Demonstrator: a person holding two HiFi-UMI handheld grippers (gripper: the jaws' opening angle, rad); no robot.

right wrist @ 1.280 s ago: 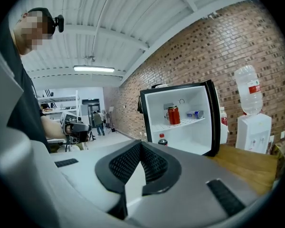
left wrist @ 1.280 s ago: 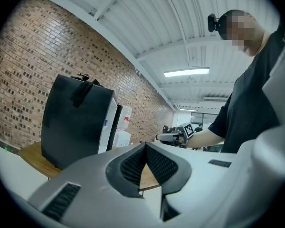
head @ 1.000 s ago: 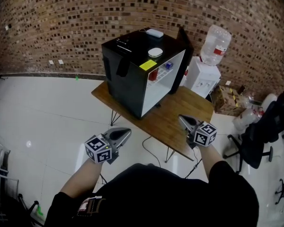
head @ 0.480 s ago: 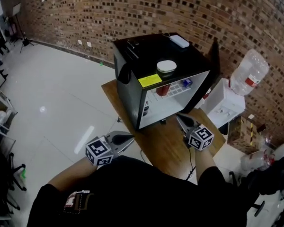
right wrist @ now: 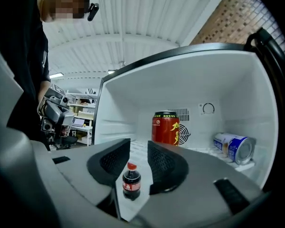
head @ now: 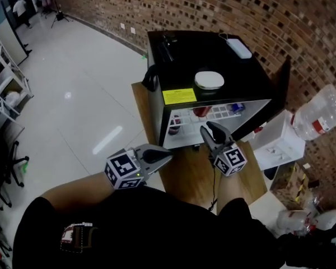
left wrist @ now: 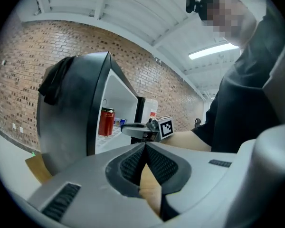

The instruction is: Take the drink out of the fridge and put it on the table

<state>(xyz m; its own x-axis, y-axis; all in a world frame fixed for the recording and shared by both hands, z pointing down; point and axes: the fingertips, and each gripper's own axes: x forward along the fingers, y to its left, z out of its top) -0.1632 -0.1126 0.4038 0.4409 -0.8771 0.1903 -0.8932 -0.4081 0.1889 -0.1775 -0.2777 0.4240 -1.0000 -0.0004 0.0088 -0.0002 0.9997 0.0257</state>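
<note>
Inside fridge (right wrist: 123, 103), cola bottle (right wrist: 131, 181) stands beyond right gripper (right wrist: 138, 144), framed by its just-opening jaws, untouched; left gripper (left wrist: 145, 146) closed.

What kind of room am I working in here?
Probably an office or workshop break corner, not a home kitchen. A small fridge sits on a wooden table against a bare brick wall, with a water dispenser beside it on a tiled floor.

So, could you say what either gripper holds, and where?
Nothing. Left gripper shut, empty; right gripper jaws have just been opening, the bottle showing between them, untouched.
</note>
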